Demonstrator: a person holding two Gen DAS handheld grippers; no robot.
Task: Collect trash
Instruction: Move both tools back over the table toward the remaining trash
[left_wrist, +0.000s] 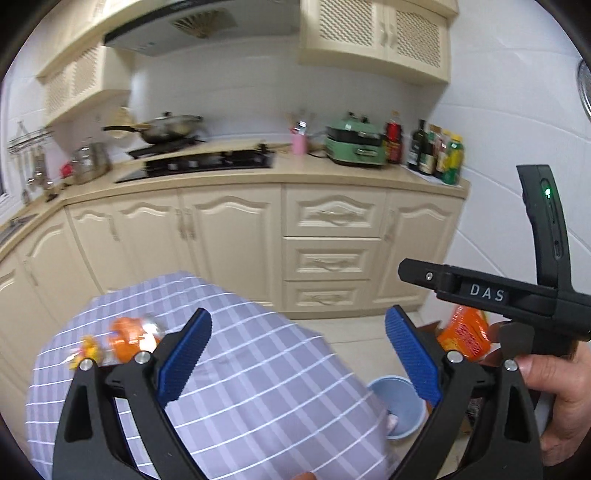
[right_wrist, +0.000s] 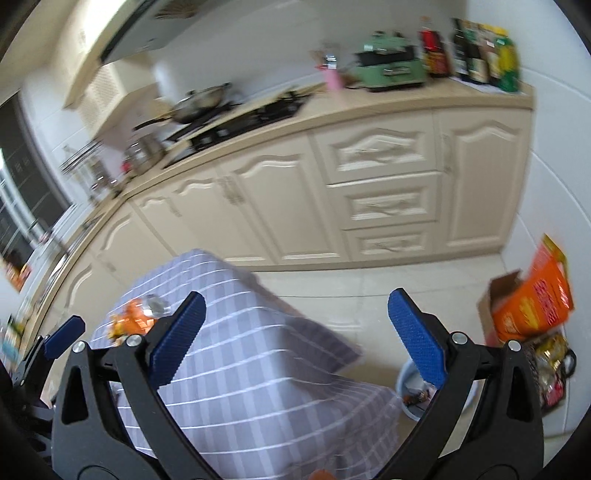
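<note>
Orange and yellow wrappers (left_wrist: 125, 338) with a crumpled clear piece lie at the far left of a table under a lilac checked cloth (left_wrist: 236, 354); they also show in the right wrist view (right_wrist: 129, 319). A light blue bin (left_wrist: 397, 404) stands on the floor right of the table, with some trash inside in the right wrist view (right_wrist: 415, 397). My left gripper (left_wrist: 299, 354) is open and empty above the cloth. My right gripper (right_wrist: 295, 339) is open and empty; its body (left_wrist: 491, 295) shows at right in the left wrist view.
Cream kitchen cabinets (left_wrist: 229, 236) run behind the table, with a hob, a wok, a green appliance (left_wrist: 354, 146) and bottles on the counter. An orange carton (right_wrist: 532, 295) in a cardboard box and a bag stand on the floor by the right wall.
</note>
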